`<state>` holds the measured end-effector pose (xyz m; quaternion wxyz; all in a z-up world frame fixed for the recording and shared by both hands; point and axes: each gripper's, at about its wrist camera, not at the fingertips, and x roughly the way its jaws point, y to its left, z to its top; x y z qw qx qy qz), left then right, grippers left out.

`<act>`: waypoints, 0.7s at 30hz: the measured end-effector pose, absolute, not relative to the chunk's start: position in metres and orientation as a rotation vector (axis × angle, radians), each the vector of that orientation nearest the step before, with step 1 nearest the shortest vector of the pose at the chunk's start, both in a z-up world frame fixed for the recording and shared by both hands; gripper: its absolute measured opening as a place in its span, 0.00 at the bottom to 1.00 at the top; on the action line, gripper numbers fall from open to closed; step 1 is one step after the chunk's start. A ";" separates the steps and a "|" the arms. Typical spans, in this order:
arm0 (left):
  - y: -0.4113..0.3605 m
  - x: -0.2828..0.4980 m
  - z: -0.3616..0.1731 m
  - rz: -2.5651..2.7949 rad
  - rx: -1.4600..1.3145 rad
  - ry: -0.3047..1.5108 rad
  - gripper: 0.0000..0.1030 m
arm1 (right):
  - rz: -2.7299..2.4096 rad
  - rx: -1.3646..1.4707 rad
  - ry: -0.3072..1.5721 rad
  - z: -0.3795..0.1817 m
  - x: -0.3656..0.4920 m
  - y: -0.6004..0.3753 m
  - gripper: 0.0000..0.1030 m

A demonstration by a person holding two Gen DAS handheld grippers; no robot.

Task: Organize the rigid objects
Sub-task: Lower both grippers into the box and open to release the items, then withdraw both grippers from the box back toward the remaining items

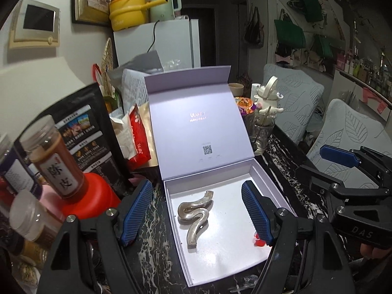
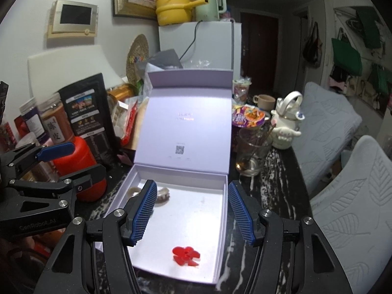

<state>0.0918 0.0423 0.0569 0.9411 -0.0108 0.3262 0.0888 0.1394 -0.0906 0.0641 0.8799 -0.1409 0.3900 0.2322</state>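
My left claw [image 1: 196,214] hangs with jaws apart over the open box [image 1: 250,174], empty; my right claw [image 2: 192,214] is likewise spread and holds nothing. In the box lie a silver squiggle [image 1: 196,216] near the left wall and a red piece [image 2: 185,255] near the front; they sit apart.

A yellow pot [image 2: 172,9] and green kettle [image 2: 208,5] sit atop the white fridge [image 2: 213,46]; a glass cup [image 2: 252,153] stands beside a white figurine [image 2: 285,125].
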 end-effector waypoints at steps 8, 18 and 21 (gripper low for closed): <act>0.032 0.060 0.076 0.169 -0.020 0.618 0.73 | 0.474 -0.297 0.768 0.090 0.106 -0.100 0.61; 0.018 0.027 0.083 0.156 -0.012 0.599 0.73 | 0.468 -0.298 0.736 0.105 0.063 -0.113 0.64; 0.014 0.017 0.081 0.150 -0.011 0.596 0.73 | 0.464 -0.299 0.738 0.105 0.052 -0.117 0.66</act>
